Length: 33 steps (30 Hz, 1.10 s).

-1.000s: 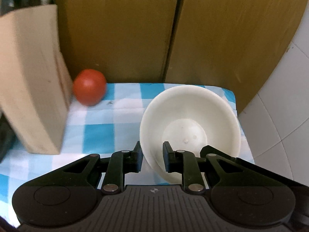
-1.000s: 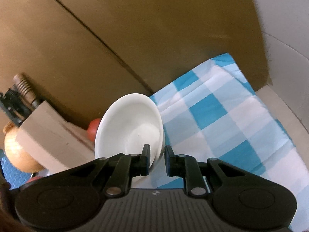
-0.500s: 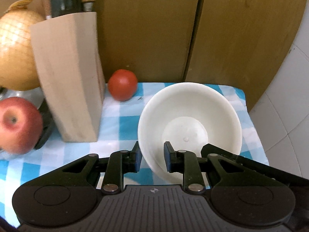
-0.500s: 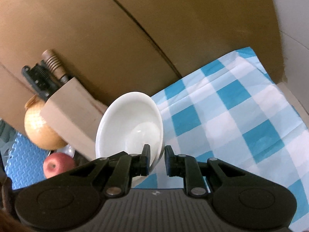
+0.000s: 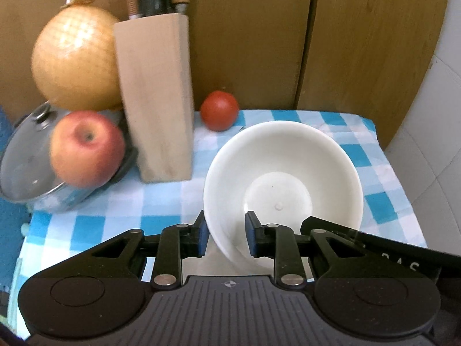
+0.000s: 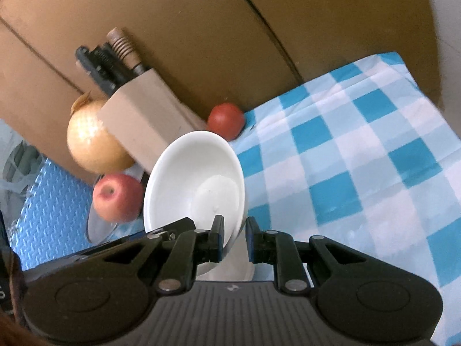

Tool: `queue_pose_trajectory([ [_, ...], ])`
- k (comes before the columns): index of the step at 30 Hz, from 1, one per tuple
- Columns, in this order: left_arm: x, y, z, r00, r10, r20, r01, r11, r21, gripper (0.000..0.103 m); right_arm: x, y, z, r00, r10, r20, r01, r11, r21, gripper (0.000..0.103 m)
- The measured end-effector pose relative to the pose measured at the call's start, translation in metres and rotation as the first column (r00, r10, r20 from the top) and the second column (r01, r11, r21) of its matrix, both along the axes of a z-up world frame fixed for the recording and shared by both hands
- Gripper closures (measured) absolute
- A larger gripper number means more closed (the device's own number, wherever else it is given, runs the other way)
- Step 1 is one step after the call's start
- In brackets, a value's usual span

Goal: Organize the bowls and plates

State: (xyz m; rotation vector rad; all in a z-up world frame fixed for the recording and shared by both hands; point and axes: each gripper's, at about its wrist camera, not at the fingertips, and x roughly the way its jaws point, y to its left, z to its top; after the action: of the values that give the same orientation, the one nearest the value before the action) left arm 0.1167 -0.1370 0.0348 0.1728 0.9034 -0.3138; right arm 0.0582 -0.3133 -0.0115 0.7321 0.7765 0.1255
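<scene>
A white bowl [image 5: 282,173] [image 6: 196,178] hangs tilted above the blue-and-white checked cloth [image 5: 115,201] [image 6: 345,173]. My left gripper [image 5: 226,236] is shut on its near-left rim, one finger outside the wall and one inside. My right gripper [image 6: 234,239] is shut on the rim at the opposite side. In the left wrist view the right gripper's black body reaches in from the lower right to the bowl's edge. The left gripper's body shows at the lower left of the right wrist view. No plates are in view.
A wooden knife block [image 5: 157,101] [image 6: 144,124] stands at the back. A tomato [image 5: 219,110] lies right of it, by the wooden cabinet doors [image 5: 259,28]. Left of it are an apple [image 5: 86,148] on a glass-lidded pot [image 5: 23,167] and a large netted yellow fruit [image 5: 75,60]. White tiles [image 5: 432,115] bound the right.
Both grippers have drawn back from the cabinet with the bowl still held. The knife block, apple, pot and yellow fruit have come into view on the left.
</scene>
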Motion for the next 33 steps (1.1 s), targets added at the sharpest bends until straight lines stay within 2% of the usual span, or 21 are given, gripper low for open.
queue_pose_trajectory([
  [13, -0.029, 0.035, -0.003, 0.999, 0.033, -0.016, -0.033, 0.999, 0.018, 0.069, -0.019, 0.034, -0.005, 0.997, 0.075, -0.031, -0.075, 0.997, -0.012, 0.085],
  [33, -0.028, 0.045, -0.014, 0.998, 0.04, -0.043, -0.038, 0.999, 0.039, 0.071, -0.015, 0.049, -0.011, 0.994, 0.095, -0.06, -0.099, 0.994, -0.056, 0.085],
])
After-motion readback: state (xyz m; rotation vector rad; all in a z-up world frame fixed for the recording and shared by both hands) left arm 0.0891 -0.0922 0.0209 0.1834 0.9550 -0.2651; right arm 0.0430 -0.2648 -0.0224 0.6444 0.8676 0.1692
